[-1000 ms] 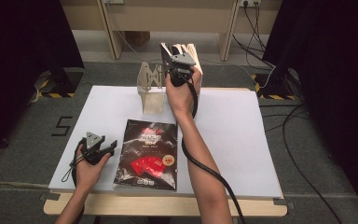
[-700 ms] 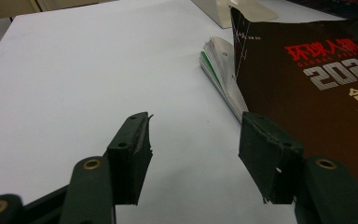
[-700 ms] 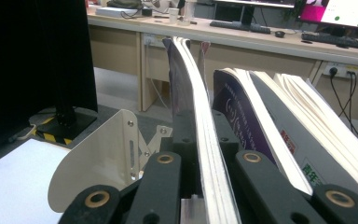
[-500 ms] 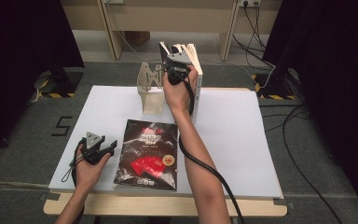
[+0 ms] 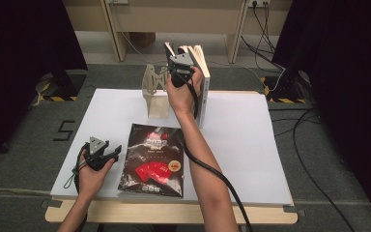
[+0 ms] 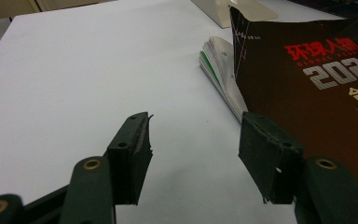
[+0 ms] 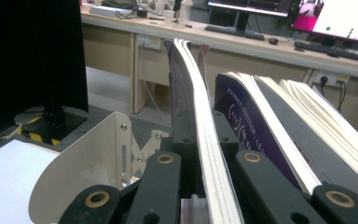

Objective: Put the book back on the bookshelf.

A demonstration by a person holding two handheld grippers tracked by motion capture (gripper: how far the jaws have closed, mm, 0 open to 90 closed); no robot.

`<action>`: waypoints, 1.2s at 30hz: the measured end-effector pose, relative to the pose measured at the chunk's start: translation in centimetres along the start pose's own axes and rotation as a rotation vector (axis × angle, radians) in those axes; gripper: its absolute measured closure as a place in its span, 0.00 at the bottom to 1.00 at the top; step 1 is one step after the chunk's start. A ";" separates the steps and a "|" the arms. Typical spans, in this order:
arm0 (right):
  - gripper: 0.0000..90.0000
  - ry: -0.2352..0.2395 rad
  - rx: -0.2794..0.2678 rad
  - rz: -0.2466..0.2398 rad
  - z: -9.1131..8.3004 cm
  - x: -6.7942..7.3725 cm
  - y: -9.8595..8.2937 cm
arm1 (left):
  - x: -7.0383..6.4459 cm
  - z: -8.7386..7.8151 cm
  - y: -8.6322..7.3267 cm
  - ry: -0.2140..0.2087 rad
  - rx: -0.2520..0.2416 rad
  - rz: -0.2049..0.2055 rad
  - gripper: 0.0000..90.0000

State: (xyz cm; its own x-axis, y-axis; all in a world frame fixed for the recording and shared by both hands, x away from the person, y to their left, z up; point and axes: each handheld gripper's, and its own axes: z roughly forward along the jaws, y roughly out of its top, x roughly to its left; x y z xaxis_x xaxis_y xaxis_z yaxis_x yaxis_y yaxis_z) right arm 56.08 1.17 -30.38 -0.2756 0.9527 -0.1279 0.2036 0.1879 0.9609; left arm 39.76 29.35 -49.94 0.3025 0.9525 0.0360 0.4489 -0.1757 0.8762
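Note:
My right gripper [image 5: 178,59] is shut on a thin purple-covered book [image 7: 196,93], which it holds upright at the back of the table. The book stands between a cream metal bookend [image 5: 155,94] on its left and several upright books [image 5: 201,77] on its right. In the right gripper view the jaws clamp the thin book from both sides, with the bookend [image 7: 93,168] low on the left. My left gripper [image 5: 110,152] rests open on the white table near its front left. It sits just left of a black magazine [image 5: 152,159] lying flat. The open jaws [image 6: 193,144] hold nothing.
The white table top [image 5: 244,145] has bare room at the right and far left. The black magazine's [image 6: 317,88] page edges fan out towards my left gripper. Cables and desk legs lie on the floor beyond the table.
The right hand has shifted very slightly with the thin book still gripped. The left hand and the black magazine have not moved.

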 end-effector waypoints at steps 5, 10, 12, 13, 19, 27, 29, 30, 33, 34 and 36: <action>0.94 0.002 0.004 -0.002 0.3 0.4 -0.1 | 0.0 0.0 0.0 -0.001 -0.003 0.000 0.48; 0.94 -0.004 0.018 -0.009 0.7 0.5 -0.5 | 0.1 0.0 0.0 -0.005 -0.003 -0.004 0.47; 0.94 -0.013 0.028 -0.014 1.0 0.6 -0.8 | 0.1 0.0 0.0 -0.003 -0.008 -0.005 0.47; 0.94 -0.021 0.030 -0.023 1.1 0.7 -0.9 | 0.1 0.0 0.0 -0.003 -0.008 -0.005 0.47; 0.93 -0.031 0.039 -0.039 1.4 0.8 -1.3 | 0.0 0.0 0.0 -0.004 -0.004 -0.003 0.47; 0.87 -0.057 0.018 -0.078 0.6 0.7 -1.0 | 0.0 0.0 0.0 -0.004 -0.001 0.004 0.47; 0.86 -0.051 0.023 -0.088 0.3 0.6 -0.9 | 0.0 0.0 0.0 -0.002 0.001 0.011 0.47; 0.86 -0.056 0.019 -0.096 0.2 0.7 -1.0 | -0.1 0.0 0.0 -0.002 -0.002 0.010 0.47; 0.84 -0.057 0.007 -0.098 -0.6 0.6 -1.0 | 0.0 0.0 0.0 -0.002 0.000 0.012 0.47; 0.83 -0.053 0.008 -0.094 -0.8 0.6 -1.0 | 0.0 0.0 0.0 -0.001 -0.001 0.012 0.47; 0.82 -0.041 0.000 -0.078 -1.3 0.4 -1.3 | -0.1 0.0 0.0 -0.003 -0.004 0.008 0.47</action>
State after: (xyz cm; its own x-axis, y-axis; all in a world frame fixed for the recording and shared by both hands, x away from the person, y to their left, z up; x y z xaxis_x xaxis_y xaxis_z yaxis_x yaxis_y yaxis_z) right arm 54.44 0.95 -31.38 -0.2521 0.9440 -0.2127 0.1833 0.2625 0.9474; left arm 39.75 29.26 -49.97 0.3090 0.9501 0.0416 0.4430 -0.1825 0.8778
